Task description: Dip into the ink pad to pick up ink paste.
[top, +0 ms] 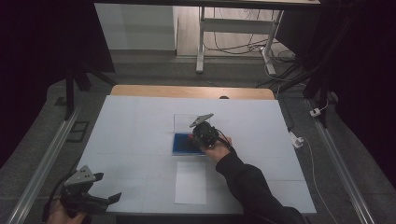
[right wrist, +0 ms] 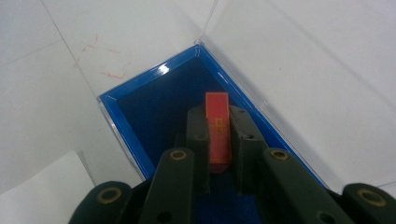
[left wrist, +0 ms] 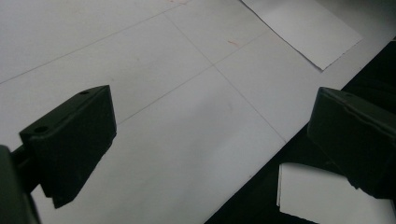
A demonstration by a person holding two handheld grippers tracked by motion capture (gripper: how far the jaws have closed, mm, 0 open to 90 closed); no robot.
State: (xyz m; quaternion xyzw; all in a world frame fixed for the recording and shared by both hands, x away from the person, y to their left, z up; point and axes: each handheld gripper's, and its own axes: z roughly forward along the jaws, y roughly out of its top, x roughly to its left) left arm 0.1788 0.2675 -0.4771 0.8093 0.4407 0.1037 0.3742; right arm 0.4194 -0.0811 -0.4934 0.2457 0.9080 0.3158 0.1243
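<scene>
White sheeting covers the table (top: 140, 121). At its middle I hold my right gripper (right wrist: 218, 116) over the blue-lined clear box (right wrist: 140, 102), jaws clamped on a red card (right wrist: 217, 126). My left gripper (left wrist: 210, 140) hangs at the near edge, jaws apart, holding nothing.

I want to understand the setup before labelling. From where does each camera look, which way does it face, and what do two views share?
High view: above the near side, facing forward and down on the table; forearms, both hand-held grippers.
Left gripper view: rides the left hand-held gripper, jaws apart, over the table's near edge.
Right gripper view: rides the right hand-held gripper, shut on a red card above the blue tray.
Shared: the white sheet appears in the high and left gripper views.
</scene>
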